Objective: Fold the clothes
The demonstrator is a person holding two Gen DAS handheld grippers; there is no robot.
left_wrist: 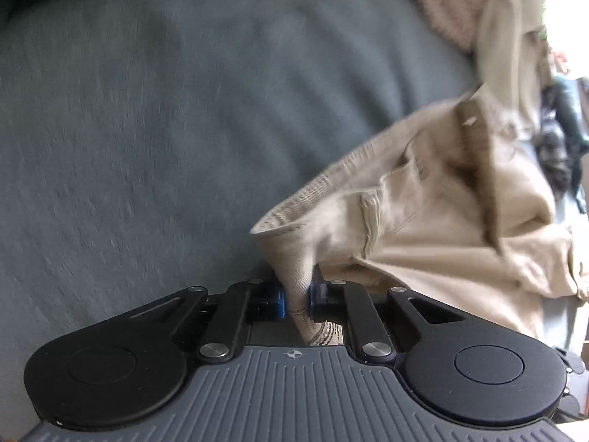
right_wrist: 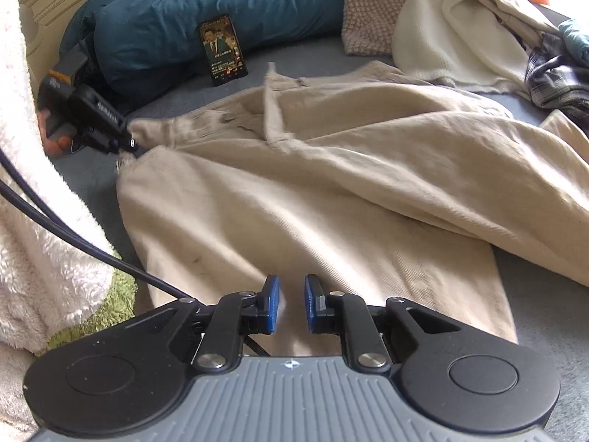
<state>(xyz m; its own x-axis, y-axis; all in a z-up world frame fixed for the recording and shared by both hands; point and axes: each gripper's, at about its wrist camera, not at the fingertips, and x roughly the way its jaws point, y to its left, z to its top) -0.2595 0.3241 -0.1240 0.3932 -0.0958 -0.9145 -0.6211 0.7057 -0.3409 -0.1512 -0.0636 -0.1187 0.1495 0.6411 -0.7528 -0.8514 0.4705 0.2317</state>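
Note:
Beige trousers (right_wrist: 331, 169) lie spread on a grey-blue bed sheet (right_wrist: 545, 294). My left gripper (left_wrist: 297, 298) is shut on a corner of the trousers' waistband (left_wrist: 305, 269), and the cloth (left_wrist: 423, 202) trails off to the right. In the right wrist view the left gripper (right_wrist: 129, 143) shows at the far left, pinching that same waist end. My right gripper (right_wrist: 292, 304) hovers just above a trouser leg near its hem, its blue pads (right_wrist: 272, 304) slightly apart with nothing pinched between them.
A phone (right_wrist: 222, 49) leans against a teal duvet (right_wrist: 221, 3) at the back. A pile of other clothes (right_wrist: 460, 25) lies at the back right. A white fleecy blanket (right_wrist: 33, 199) and a black cable (right_wrist: 73, 239) are at the left.

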